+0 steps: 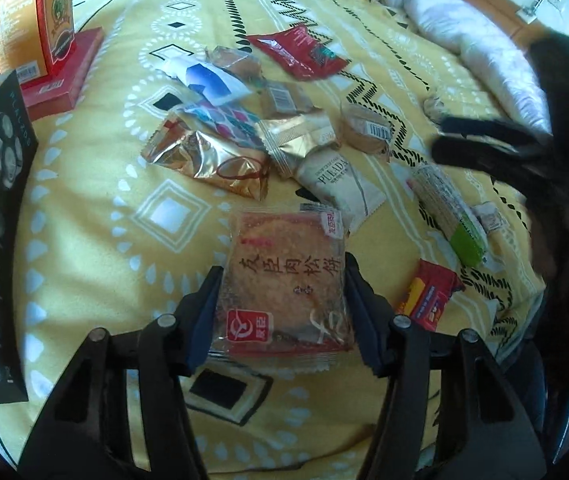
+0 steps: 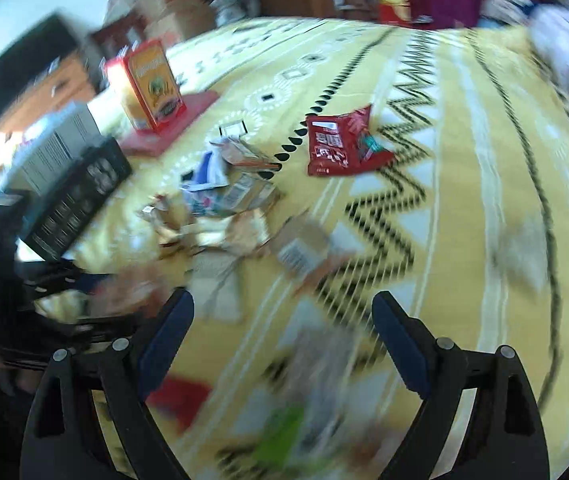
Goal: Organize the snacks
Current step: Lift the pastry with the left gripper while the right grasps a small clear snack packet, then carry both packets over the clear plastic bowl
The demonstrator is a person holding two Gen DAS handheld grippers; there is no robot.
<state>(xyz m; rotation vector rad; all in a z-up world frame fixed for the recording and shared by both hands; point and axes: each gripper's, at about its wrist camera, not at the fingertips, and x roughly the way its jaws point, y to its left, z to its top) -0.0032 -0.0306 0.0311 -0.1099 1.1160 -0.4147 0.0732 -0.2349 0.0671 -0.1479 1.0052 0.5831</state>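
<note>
Chinese characters "友臣肉松饼" are showing down the clear pastry packet (image 1: 284, 284), "友臣" on its red logo; "PULADA" is reading on the cream wrapper (image 1: 340, 180) at one o'clock.

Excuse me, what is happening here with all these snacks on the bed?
A person is sorting snacks on a yellow patterned bedspread with a gripper in each hand. The left gripper has its fingers closed on a clear-wrapped round pastry. The right gripper is open and holds nothing. More packets lie loose in a pile, with boxes standing at the left.
</note>
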